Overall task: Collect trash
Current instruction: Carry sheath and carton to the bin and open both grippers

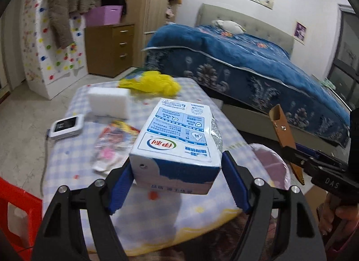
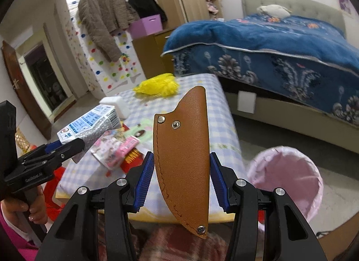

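Left wrist view: left gripper (image 1: 177, 182) clamps a glossy boxy milk carton (image 1: 177, 139), blue-white, red-green logo, held above the checked tablecloth of the table (image 1: 67, 148). White foam block (image 1: 109, 102) and yellow fluffy duster (image 1: 150, 83) sit further back.

Right wrist view: right gripper (image 2: 182, 178) pinches a stitched tan leather sheath (image 2: 184, 148), riveted, upright. Pink-lined bin (image 2: 289, 171) stands just beside the table's edge, mouth open. Crinkly snack wrappers (image 2: 116, 146) lie on the cloth.
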